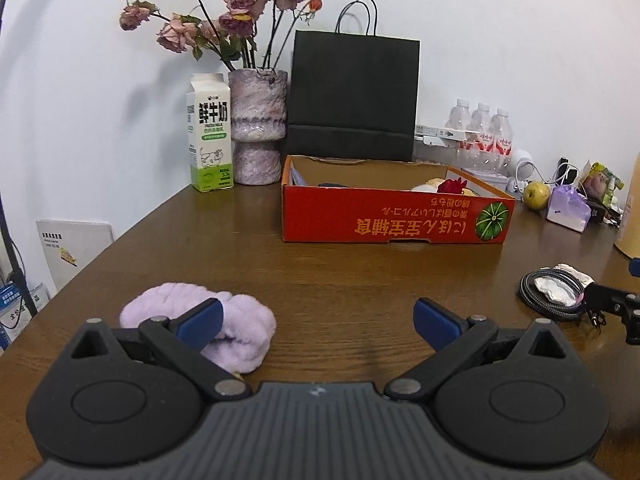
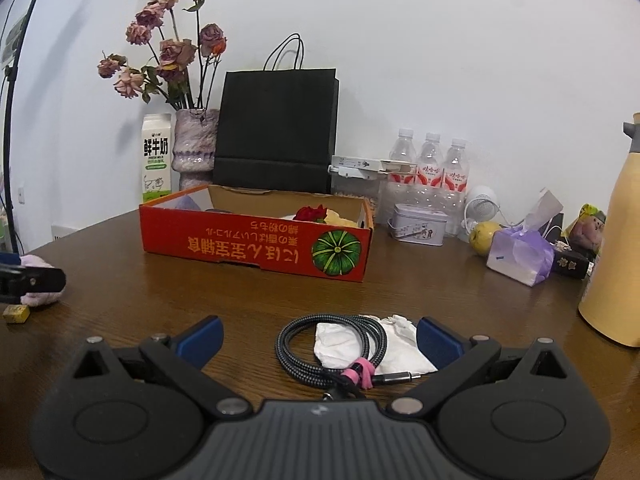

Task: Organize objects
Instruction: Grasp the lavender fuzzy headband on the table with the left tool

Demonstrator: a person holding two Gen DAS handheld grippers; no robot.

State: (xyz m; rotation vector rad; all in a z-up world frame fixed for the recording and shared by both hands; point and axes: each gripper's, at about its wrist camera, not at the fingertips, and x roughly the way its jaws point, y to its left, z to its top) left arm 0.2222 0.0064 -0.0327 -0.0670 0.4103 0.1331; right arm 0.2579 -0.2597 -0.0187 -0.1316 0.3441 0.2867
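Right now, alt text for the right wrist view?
Open right claw hovers low over a coiled braided cable lying on white tissue on a wooden table. Behind stands an open red cardboard box.

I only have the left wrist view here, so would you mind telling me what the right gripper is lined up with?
Observer: The right gripper is open, with a coiled braided cable between its fingers.
Operator: Is anything lying with that cable?
Observer: Yes, a crumpled white tissue lies partly under the coil, and a pink strap binds the cable.
Operator: Is there anything near the purple fluffy cloth I cannot see?
Observer: A small yellowish block sits on the table just in front of the purple fluffy cloth.
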